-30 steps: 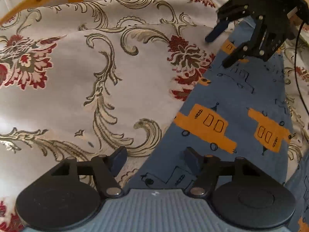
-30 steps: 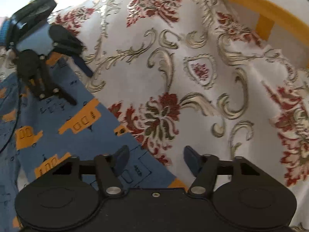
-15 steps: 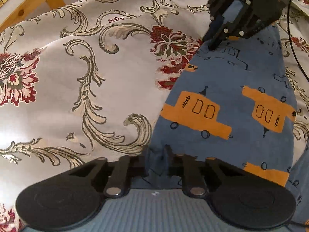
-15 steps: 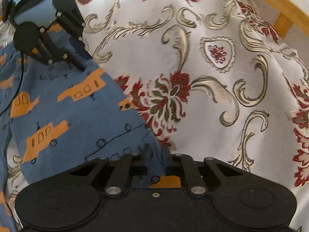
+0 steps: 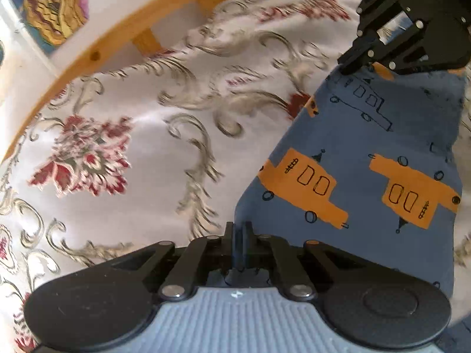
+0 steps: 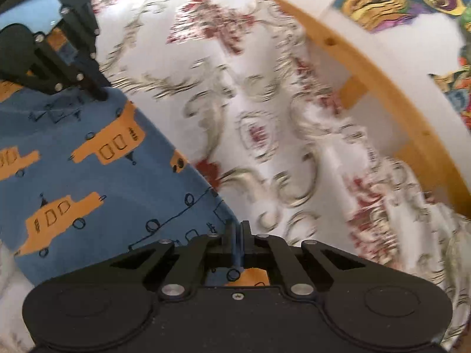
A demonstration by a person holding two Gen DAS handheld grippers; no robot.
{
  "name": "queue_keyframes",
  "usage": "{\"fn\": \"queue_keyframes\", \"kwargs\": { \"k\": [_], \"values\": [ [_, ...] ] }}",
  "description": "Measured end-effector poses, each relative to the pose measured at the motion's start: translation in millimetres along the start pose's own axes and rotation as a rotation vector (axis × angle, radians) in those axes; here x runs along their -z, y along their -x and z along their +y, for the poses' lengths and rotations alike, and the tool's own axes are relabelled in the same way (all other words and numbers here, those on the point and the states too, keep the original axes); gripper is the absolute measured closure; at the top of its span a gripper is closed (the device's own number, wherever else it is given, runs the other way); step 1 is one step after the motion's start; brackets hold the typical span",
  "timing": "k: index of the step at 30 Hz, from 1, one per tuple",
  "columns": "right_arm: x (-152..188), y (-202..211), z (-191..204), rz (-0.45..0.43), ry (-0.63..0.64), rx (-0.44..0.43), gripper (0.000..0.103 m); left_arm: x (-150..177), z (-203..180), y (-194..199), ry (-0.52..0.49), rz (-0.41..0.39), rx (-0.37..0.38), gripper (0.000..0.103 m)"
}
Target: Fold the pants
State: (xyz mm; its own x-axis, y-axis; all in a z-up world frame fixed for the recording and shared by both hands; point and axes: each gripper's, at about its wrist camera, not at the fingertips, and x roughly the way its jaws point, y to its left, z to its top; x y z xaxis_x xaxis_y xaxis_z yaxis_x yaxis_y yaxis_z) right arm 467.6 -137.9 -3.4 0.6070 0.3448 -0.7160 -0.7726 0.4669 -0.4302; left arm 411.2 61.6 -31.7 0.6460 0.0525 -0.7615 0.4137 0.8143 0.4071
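Note:
The blue pants (image 5: 368, 153) printed with orange cars hang lifted above a floral bedspread (image 5: 123, 153). My left gripper (image 5: 238, 229) is shut on one corner of the cloth's edge. At the far end of that same edge, the right gripper (image 5: 350, 69) pinches the other corner. In the right wrist view the pants (image 6: 73, 161) stretch to the left, my right gripper (image 6: 237, 229) is shut on a thin fold of blue fabric, and the left gripper (image 6: 101, 95) clamps the far corner at upper left.
A curved wooden bed rail (image 5: 97, 56) borders the bedspread, seen also as a rail (image 6: 391, 114) on the right. Colourful pictures (image 5: 56, 3) hang on the white wall behind. The bedspread (image 6: 265, 123) spreads wide beneath the cloth.
Both grippers went from open to shut on the pants edge, then lifted it off the bedspread. The view now tilts up toward the bed rail and wall.

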Motion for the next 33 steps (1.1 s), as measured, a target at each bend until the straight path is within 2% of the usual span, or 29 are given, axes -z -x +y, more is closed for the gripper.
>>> {"fn": "queue_keyframes", "kwargs": {
  "k": [2,4,7,8,9,10,11,12,13,14,15,16,17,22,24,26,28,30,32,33],
  "values": [
    [-5.2,-8.0,-2.2,0.0,0.013,0.049,0.102,-4.2,4.7,-8.7,0.02,0.003,-0.013,0.098],
    [-7.8,-20.6,-2.7,0.023,0.013,0.055,0.102,-6.9,6.0,-19.5,0.036,0.023,-0.003,0.098],
    [-2.3,-39.3,2.4,0.079,0.026,0.033,0.099,-1.1,8.1,-29.5,0.023,0.033,-0.001,0.082],
    [1.0,-41.7,2.4,0.087,0.021,0.031,0.096,1.3,11.2,-27.5,0.026,0.021,-0.001,0.069],
    [2.1,-42.7,2.1,0.079,0.007,0.034,0.086,4.1,17.4,-22.3,0.035,0.007,0.003,0.057],
    [4.5,-38.8,-1.8,0.059,-0.02,0.034,0.069,7.4,23.0,-16.1,0.045,-0.006,0.01,0.051],
    [6.1,-32.5,-7.0,0.032,-0.053,0.031,0.06,11.4,32.2,-7.4,0.055,-0.027,0.019,0.04],
    [6.4,-25.2,-11.0,-0.003,-0.082,0.026,0.043,16.1,42.2,1.4,0.065,-0.045,0.022,0.03],
    [5.6,-16.4,-14.1,-0.053,-0.104,0.015,0.029,23.1,54.2,12.5,0.079,-0.065,0.023,0.024],
    [3.8,-7.4,-16.6,-0.112,-0.121,-0.014,0.023,30.8,66.4,23.0,0.096,-0.075,0.03,0.013],
    [1.3,-1.3,-18.4,-0.161,-0.134,-0.055,0.013,39.5,79.8,32.6,0.116,-0.078,0.039,0.009],
    [-3.4,0.5,-20.1,-0.195,-0.145,-0.106,0.006,45.7,90.6,38.7,0.132,-0.071,0.053,0.009],
    [-8.6,0.8,-20.0,-0.223,-0.15,-0.165,0.004,52.0,99.5,43.5,0.144,-0.052,0.072,0.009],
    [-42.1,-22.4,5.0,-0.223,-0.038,-0.374,0.004,75.4,118.3,49.9,0.163,0.076,0.211,0.009],
    [-54.6,-29.0,19.1,-0.206,0.029,-0.404,0.005,78.5,118.8,46.2,0.157,0.127,0.235,0.012],
    [-67.8,-38.0,26.6,-0.198,0.059,-0.416,0.006,78.6,117.8,44.1,0.135,0.147,0.225,0.014],
    [-77.4,-44.9,27.0,-0.184,0.032,-0.442,0.01,78.1,119.2,42.3,0.13,0.172,0.226,0.018],
    [-85.8,-50.0,26.7,-0.167,0.003,-0.498,0.013,76.7,124.2,45.8,0.143,0.183,0.257,0.023],
    [-94.5,-54.9,31.7,-0.163,0.021,-0.522,0.016,77.1,129.5,48.9,0.17,0.195,0.286,0.03],
    [-98.2,-56.9,34.6,-0.159,0.035,-0.528,0.019,78.4,131.3,50.4,0.177,0.199,0.287,0.041]
  ]
}}
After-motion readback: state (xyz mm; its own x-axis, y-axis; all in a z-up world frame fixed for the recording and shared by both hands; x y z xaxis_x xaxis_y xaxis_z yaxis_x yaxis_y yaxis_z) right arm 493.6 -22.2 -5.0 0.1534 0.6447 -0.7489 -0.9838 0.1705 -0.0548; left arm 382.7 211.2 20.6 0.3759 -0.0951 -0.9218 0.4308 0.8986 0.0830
